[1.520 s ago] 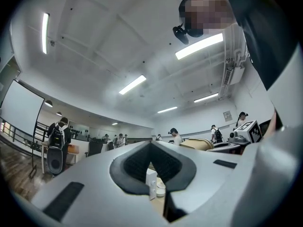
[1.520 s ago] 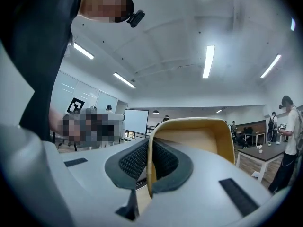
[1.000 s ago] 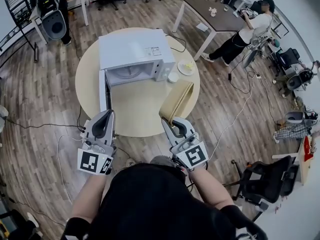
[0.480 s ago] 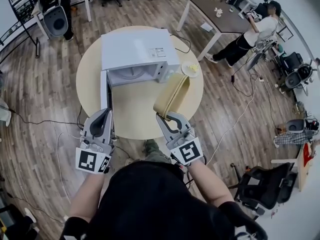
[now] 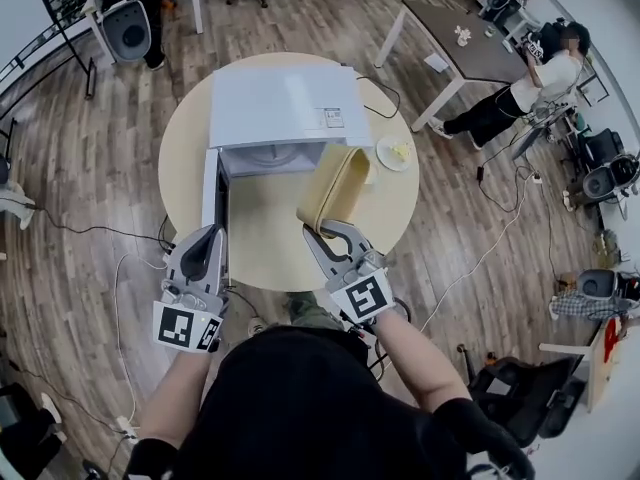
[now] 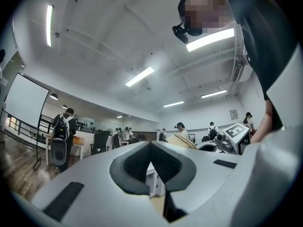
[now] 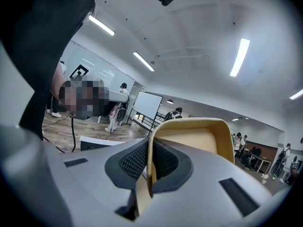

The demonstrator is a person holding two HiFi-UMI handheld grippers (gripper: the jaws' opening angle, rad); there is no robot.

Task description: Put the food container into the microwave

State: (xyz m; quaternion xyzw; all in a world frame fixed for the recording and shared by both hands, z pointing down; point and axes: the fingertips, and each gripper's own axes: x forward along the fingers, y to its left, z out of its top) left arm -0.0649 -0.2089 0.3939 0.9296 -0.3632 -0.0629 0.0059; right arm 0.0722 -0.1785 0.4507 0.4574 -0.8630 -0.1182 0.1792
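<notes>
As the right gripper [image 5: 322, 236] advances, jaws clamped on the near wall of the food container [image 5: 333, 186], the container's far rim has closed in from mid-table to the open mouth of the microwave [image 5: 280, 103] straight ahead of it. Judging by that, only the push inside remains. The left gripper [image 5: 208, 240], jaws together on nothing, has stayed just behind the open door [image 5: 212, 186]
</notes>
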